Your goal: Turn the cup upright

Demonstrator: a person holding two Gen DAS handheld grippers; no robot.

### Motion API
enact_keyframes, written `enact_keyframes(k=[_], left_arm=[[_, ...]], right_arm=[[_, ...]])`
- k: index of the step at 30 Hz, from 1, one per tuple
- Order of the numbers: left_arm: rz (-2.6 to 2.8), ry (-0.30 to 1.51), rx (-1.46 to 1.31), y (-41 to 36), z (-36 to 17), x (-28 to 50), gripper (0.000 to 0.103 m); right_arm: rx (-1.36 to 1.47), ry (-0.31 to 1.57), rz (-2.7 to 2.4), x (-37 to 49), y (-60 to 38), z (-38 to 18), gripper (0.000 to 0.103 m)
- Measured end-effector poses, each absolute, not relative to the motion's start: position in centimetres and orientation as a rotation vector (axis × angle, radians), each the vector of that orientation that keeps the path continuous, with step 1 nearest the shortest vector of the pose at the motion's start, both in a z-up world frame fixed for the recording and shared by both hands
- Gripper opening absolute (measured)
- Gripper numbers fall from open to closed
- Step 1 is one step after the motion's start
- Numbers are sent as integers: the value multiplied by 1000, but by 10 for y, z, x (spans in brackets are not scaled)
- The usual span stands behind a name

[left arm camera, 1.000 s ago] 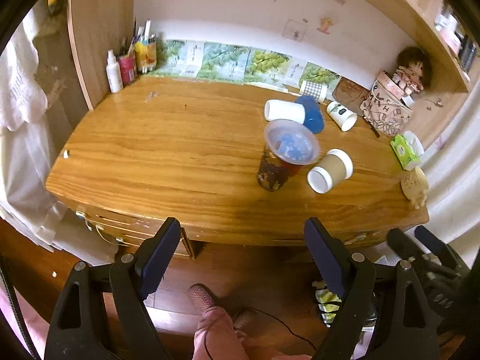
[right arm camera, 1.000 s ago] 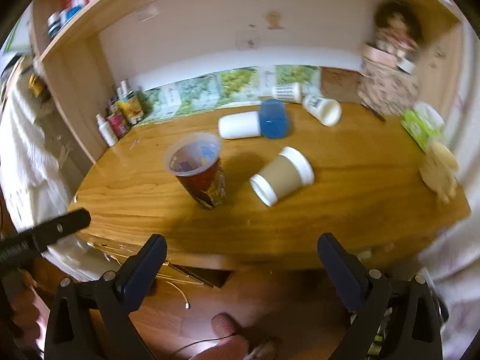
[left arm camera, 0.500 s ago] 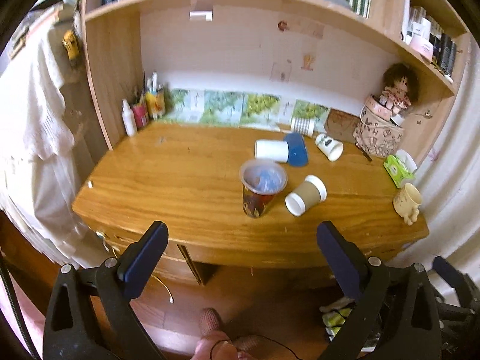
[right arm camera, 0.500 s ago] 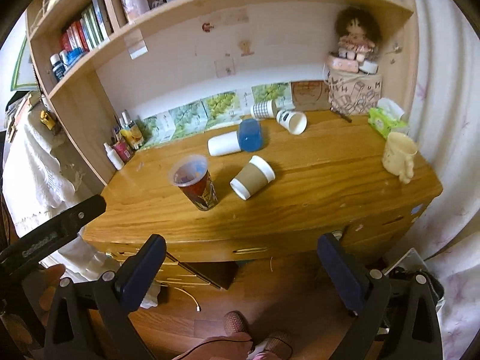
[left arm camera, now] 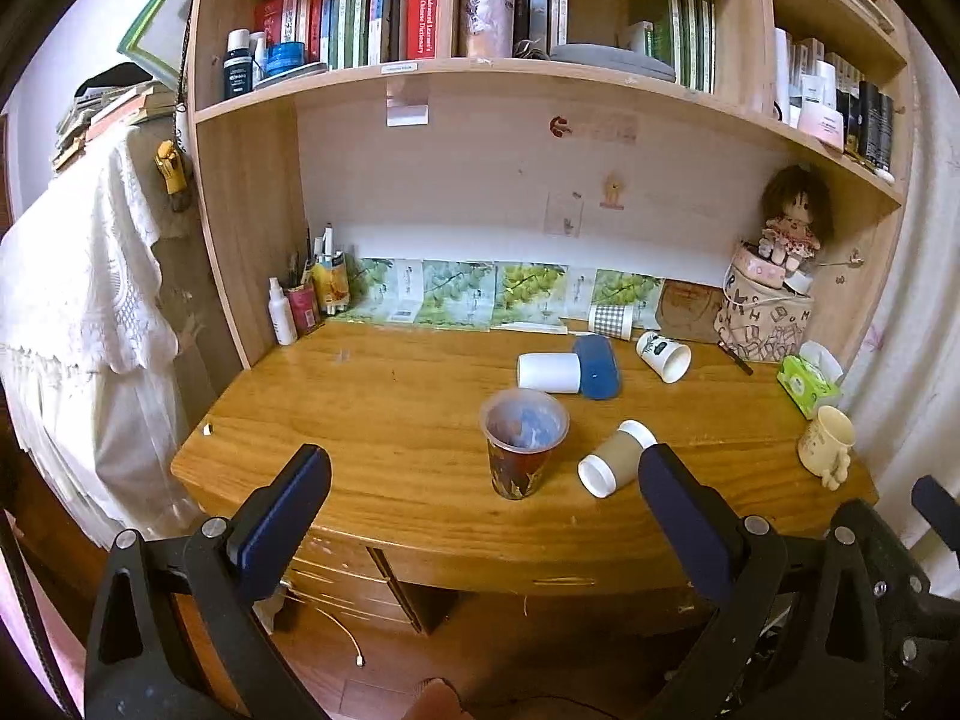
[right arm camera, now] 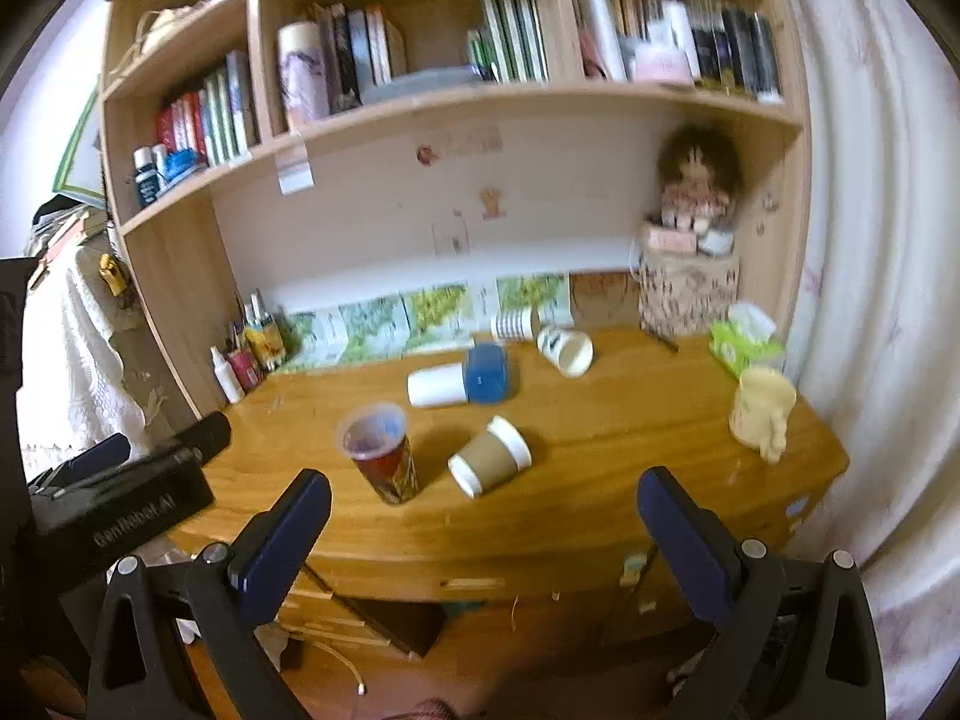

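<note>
Printed cup (left arm camera: 523,443) (right arm camera: 380,447) upright near the desk's front edge, mouth open to the top, resting on the desk (left arm camera: 390,420) (right arm camera: 600,468) and touching nothing else. Just beside it, at 3 o'clock, brown cup (left arm camera: 615,459) (right arm camera: 491,456) on its side, white rim toward 7 o'clock. At 12 to 1 o'clock of the printed cup, well behind it, white cup (left arm camera: 549,372) (right arm camera: 437,385) lying flat, touching blue cup (left arm camera: 597,367) (right arm camera: 487,381) at its right end. Farther back at 1 o'clock, logo cup (left arm camera: 663,355) (right arm camera: 565,349) tipped over, mouth toward the front right, and checked cup (left arm camera: 611,319) (right arm camera: 515,324) on its side by the leaf-print papers. Cream mug (left arm camera: 827,445) (right arm camera: 761,411) upright at the desk's right end, about 3 o'clock; green tissue pack (left arm camera: 807,377) (right arm camera: 744,345) behind it. Bottles and pens (left arm camera: 306,300) (right arm camera: 246,354) grouped at 10 o'clock in the back-left corner. Doll (left arm camera: 789,219) (right arm camera: 693,186) seated on a patterned box at 2 o'clock, under the bookshelf.

Left gripper (left arm camera: 480,498) off the desk's front edge, jaws spread wide, nothing between them, well apart from every cup. Right gripper (right arm camera: 480,519) likewise off the front edge, jaws wide apart and empty. Right view somewhat blurred.
</note>
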State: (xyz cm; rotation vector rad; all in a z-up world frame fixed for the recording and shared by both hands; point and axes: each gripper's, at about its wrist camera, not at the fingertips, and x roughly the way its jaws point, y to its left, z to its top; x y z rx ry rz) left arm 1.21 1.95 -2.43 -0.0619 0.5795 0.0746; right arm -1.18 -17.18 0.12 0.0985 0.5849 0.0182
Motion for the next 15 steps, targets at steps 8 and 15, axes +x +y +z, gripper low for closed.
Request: enact_keyframes(k=[8,15], left_arm=[[107,499,-40,11,-15,7,103],[120,449,-24,2,-10,4,103]], right_arm=[[98,522,34,-7,-180,7,102],[92,488,51,-5,-185,11,102]])
